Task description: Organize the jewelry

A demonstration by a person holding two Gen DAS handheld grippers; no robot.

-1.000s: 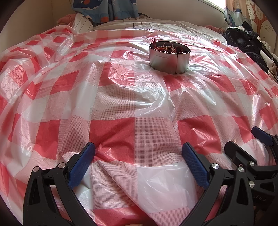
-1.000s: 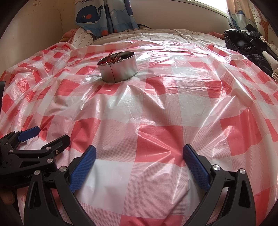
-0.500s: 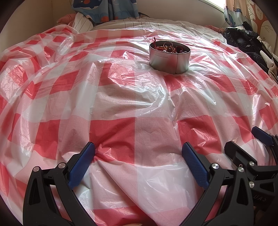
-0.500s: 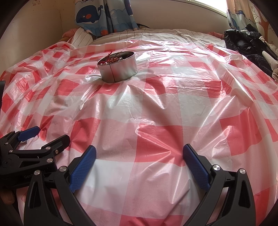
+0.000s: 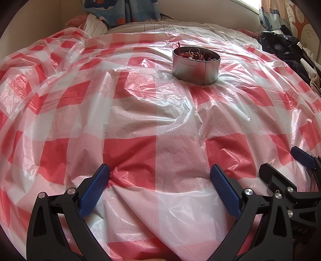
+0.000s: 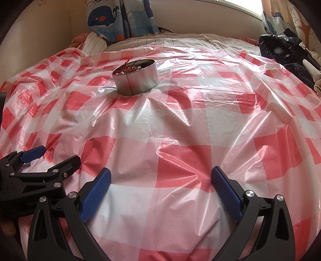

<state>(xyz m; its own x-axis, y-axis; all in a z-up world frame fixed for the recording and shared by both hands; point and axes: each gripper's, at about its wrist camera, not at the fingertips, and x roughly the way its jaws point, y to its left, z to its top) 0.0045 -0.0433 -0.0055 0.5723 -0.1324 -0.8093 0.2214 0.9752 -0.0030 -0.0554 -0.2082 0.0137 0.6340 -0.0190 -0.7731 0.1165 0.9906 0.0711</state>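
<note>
Left gripper (image 5: 159,176) sat low over the sheet (image 5: 156,124), jaws wide, nothing between the 2 blue pads (image 5: 93,189). Left pad tip touched a crease in the plastic. Right gripper (image 6: 160,177) was likewise low over the sheet, jaws wide and empty. The 2 grippers lay side by side, just beside each other: the right one showed at the right edge of the left view (image 5: 297,168), the left one at the left edge of the right view (image 6: 40,162).

Sheet was red-and-white checked plastic, wrinkled and glossy, spread over a bed.

Beyond both grippers, well apart from them, a round metal tin (image 5: 196,67) stood upright on the sheet, lid off. Jewelry (image 5: 195,54) lay inside: a tangle of red cord and metal rings, 1 red strand poking above the rim. Single pieces could not be told apart. From the right view the tin (image 6: 136,78) sat ahead and to the left.

Farther back: striped bedding (image 6: 170,41), a whale-print curtain (image 6: 120,18) against the wall, dark clothes (image 6: 286,50) piled at far right.
</note>
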